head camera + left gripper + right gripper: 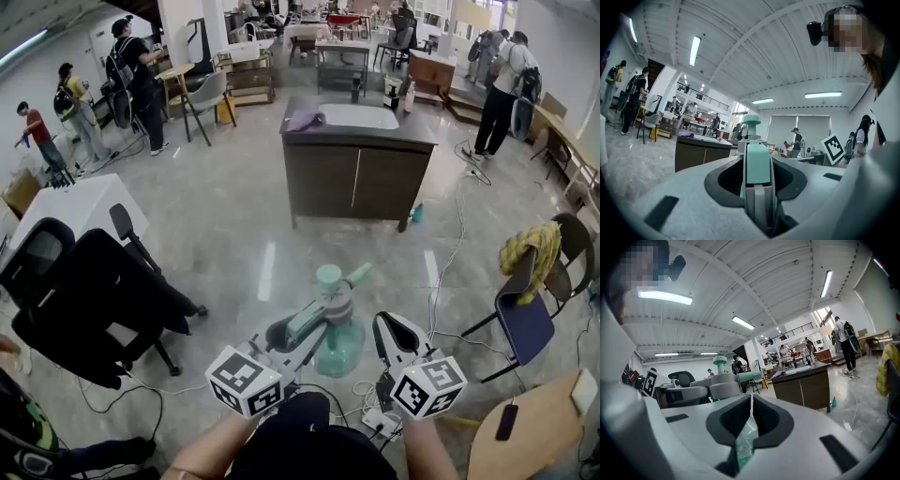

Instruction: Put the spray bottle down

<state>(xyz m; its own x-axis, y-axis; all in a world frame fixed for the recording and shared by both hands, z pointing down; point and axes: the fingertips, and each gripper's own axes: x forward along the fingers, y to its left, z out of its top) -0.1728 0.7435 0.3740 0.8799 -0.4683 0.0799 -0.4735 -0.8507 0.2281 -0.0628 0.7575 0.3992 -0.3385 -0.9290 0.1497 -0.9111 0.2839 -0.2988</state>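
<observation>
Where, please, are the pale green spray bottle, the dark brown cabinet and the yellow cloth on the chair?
Pale green spray bottle [339, 347]: head view, lower body.
Dark brown cabinet [321, 183]: head view, left door.
Yellow cloth [528, 246]: head view, its middle.

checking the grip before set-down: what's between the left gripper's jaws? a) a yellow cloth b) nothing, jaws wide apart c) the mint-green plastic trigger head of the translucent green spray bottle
c: the left gripper view shows the left gripper shut on the mint-green trigger head of the translucent green spray bottle.
</observation>
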